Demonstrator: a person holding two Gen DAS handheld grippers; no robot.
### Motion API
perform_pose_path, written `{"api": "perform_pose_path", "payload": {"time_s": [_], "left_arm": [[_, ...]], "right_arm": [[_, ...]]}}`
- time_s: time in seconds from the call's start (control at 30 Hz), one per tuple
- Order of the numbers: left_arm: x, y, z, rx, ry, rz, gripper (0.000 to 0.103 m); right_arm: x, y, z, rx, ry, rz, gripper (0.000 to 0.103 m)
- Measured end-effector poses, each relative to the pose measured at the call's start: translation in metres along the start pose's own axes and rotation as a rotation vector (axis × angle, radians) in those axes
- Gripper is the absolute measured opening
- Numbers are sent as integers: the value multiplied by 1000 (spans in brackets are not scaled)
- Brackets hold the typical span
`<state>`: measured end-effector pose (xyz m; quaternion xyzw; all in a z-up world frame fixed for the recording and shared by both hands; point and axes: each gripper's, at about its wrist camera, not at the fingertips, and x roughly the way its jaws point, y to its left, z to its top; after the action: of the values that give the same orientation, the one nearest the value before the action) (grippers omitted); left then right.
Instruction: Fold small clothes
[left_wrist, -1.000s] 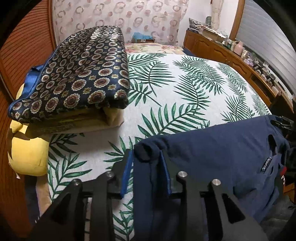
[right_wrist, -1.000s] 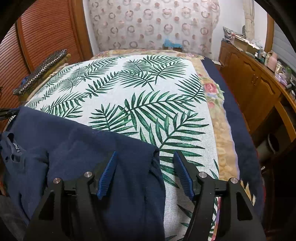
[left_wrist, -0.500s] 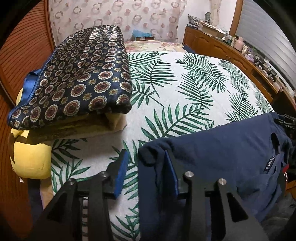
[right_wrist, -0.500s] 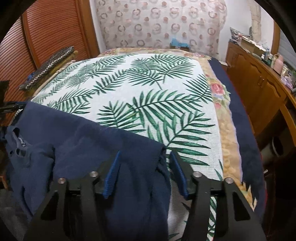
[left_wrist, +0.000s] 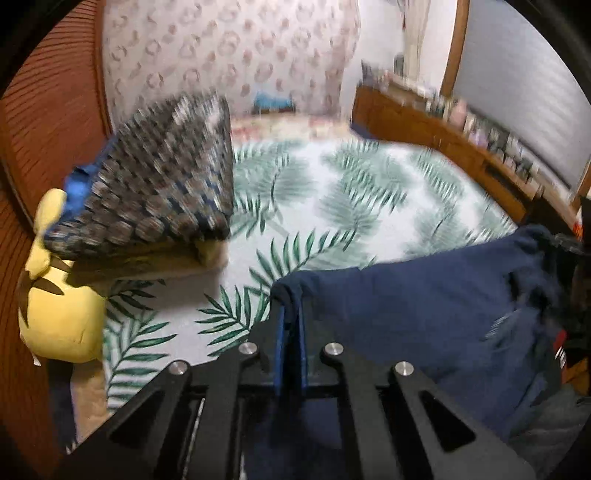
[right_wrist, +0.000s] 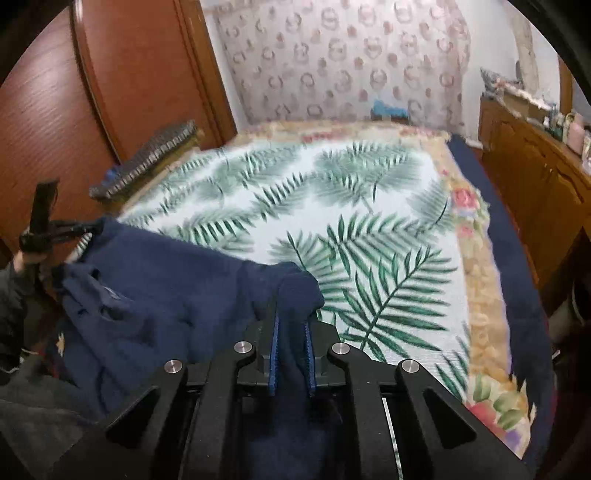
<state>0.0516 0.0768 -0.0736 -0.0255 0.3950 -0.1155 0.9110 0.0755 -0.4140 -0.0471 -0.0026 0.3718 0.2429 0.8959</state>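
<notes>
A navy blue garment hangs stretched between both grippers over the near edge of the palm-leaf bedspread. My left gripper is shut on the garment's left corner, the blue pads pinching the cloth. My right gripper is closing on the other corner of the garment, with the cloth bunched between its blue pads and pressed by them. The far left gripper shows at the left edge of the right wrist view, holding its corner. Both corners are raised off the bed.
A folded patterned quilt rests on a yellow cushion at the bed's left side by a wooden wardrobe. A wooden dresser with small items runs along the right. A floral blanket border edges the bedspread.
Both grippers went from open around the garment's corners to closed on them, and both rose, lifting the navy cloth off the bed edge. The views are blurred with motion.
</notes>
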Motion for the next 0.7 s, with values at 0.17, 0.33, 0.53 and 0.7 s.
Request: {"api": "perform_pose_path", "payload": {"time_s": [0.17, 0.33, 0.53, 0.7], "left_arm": [[-74, -12, -2, -33, -183, 4, 2], [-124, -19, 0, -30, -293, -12, 2], [-173, -25, 14, -8, -402, -18, 2], [-211, -27, 37, 12, -495, -29, 2]], "right_arm": [[-53, 19, 13, -35, -93, -5, 8], [-100, 38, 25, -70, -173, -17, 8], [-149, 55, 41, -105, -265, -19, 8], [-185, 68, 61, -122, -355, -24, 8]]}}
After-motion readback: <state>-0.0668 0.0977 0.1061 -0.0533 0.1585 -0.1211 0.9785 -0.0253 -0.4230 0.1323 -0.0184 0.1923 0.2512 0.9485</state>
